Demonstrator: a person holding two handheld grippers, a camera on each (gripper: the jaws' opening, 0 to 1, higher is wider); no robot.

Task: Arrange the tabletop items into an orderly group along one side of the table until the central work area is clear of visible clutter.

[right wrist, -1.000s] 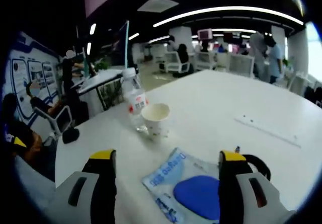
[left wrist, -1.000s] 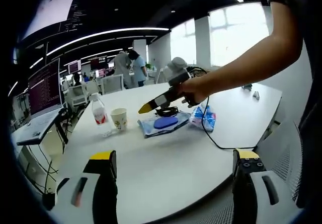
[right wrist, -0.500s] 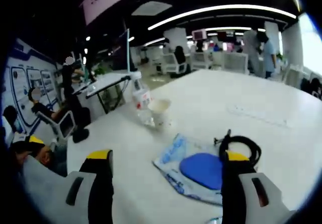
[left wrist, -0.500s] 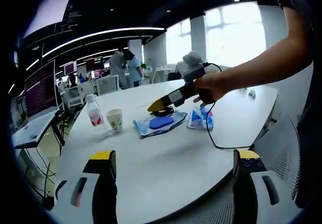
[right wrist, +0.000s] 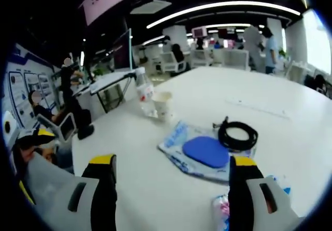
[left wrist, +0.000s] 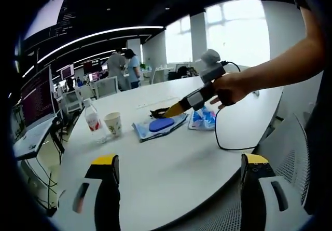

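Observation:
On the white table (left wrist: 171,163) a clear water bottle (left wrist: 92,123) and a paper cup (left wrist: 112,123) stand side by side. To their right lies a flat blue-printed pouch (left wrist: 168,127) with a blue oval pad (left wrist: 157,124) on it, a black cable coil (left wrist: 158,112) behind it and a small blue-white packet (left wrist: 202,118) beside it. My left gripper (left wrist: 180,161) is open over the near table edge, holding nothing. A hand holds my right gripper (left wrist: 179,106) above the pouch. In the right gripper view it (right wrist: 172,162) is open and empty over the pouch (right wrist: 179,137), pad (right wrist: 206,151), coil (right wrist: 237,135), cup (right wrist: 165,105) and bottle (right wrist: 145,93).
A black cable (left wrist: 220,140) hangs from the right gripper across the table's right part. A thin white strip (right wrist: 259,109) lies farther back on the table. Office chairs (right wrist: 168,62), desks with monitors (left wrist: 36,93) and standing people (left wrist: 124,67) surround the table.
Both views have pulled back, so more of the table shows. The right gripper has drawn away from the bottle and cup towards the pouch and packet. Nothing on the table has moved.

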